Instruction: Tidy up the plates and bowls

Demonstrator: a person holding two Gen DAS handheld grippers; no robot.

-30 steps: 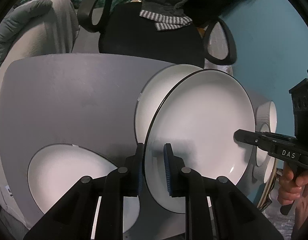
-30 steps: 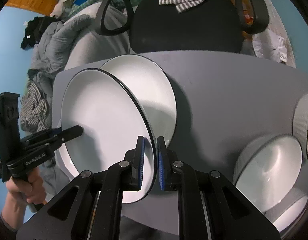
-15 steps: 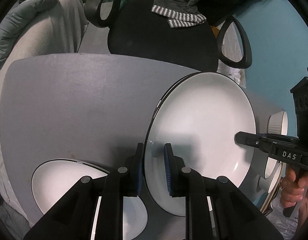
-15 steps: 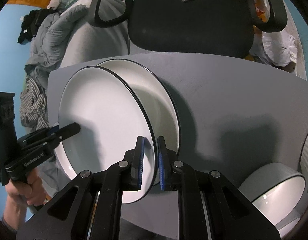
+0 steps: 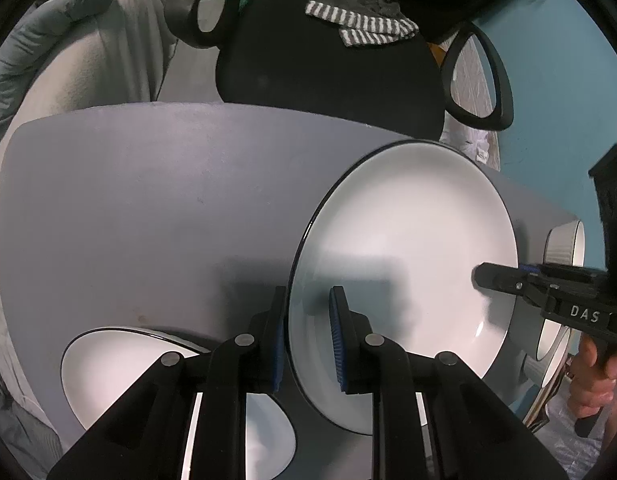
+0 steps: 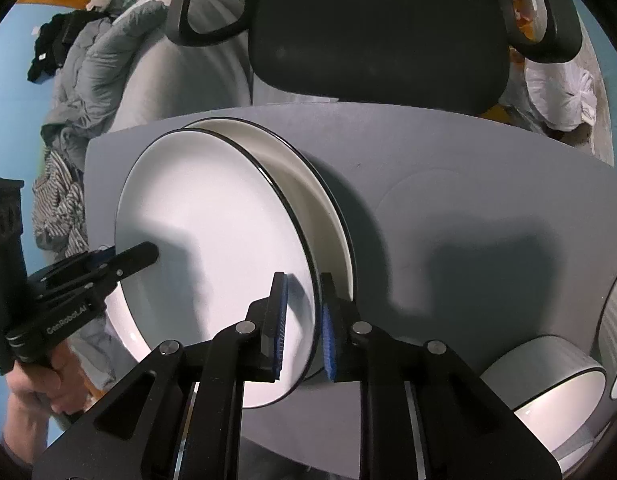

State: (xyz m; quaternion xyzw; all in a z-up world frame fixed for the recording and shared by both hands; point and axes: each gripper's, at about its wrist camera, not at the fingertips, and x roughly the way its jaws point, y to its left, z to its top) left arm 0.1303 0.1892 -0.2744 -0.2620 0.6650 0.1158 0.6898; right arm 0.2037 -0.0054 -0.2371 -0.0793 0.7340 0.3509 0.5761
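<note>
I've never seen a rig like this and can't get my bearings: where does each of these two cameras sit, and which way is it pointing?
Left wrist view: sits on the left gripper, looking forward along its fingers across the grey table toward the office chair; the right gripper and the hand holding it show at right.
Right wrist view: sits on the right gripper, facing the same chair; the left gripper and its hand show at left.
Shared: the held plate, gripped on opposite rims, the table and the chair.

Held plate over 2nd plate
</note>
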